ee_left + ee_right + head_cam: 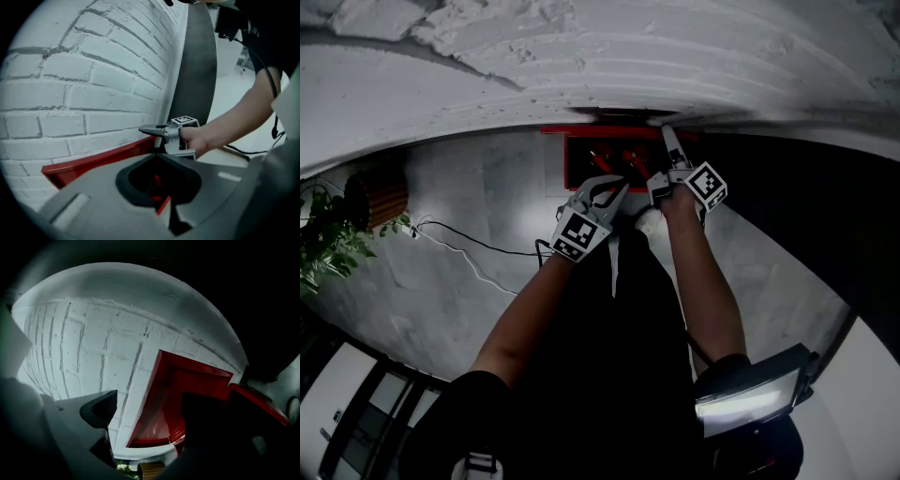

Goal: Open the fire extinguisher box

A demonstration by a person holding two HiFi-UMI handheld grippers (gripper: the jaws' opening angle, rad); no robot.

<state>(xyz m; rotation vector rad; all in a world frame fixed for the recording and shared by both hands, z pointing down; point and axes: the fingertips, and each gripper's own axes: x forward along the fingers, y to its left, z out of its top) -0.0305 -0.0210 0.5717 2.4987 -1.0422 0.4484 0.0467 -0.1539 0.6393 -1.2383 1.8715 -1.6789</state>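
Note:
The red fire extinguisher box (614, 161) stands on the floor against the white brick wall, with red extinguishers showing inside it. Its red lid (183, 390) is raised against the bricks; the lid (93, 161) shows as a red edge along the wall in the left gripper view. My right gripper (150, 404) is open, its jaws wide either side of the lid and not pressing on it. That right gripper (667, 141) points at the box's top by the wall. My left gripper (614, 192) hovers over the box's front; the left gripper (158, 157) has its tips together, holding nothing I can see.
A black cable (469, 246) snakes over the grey floor at the left. A green plant (328, 239) and a brown ribbed object (380, 197) stand further left. A dark panel (787, 216) runs along the right. A lamp-like device (750, 394) hangs at the person's waist.

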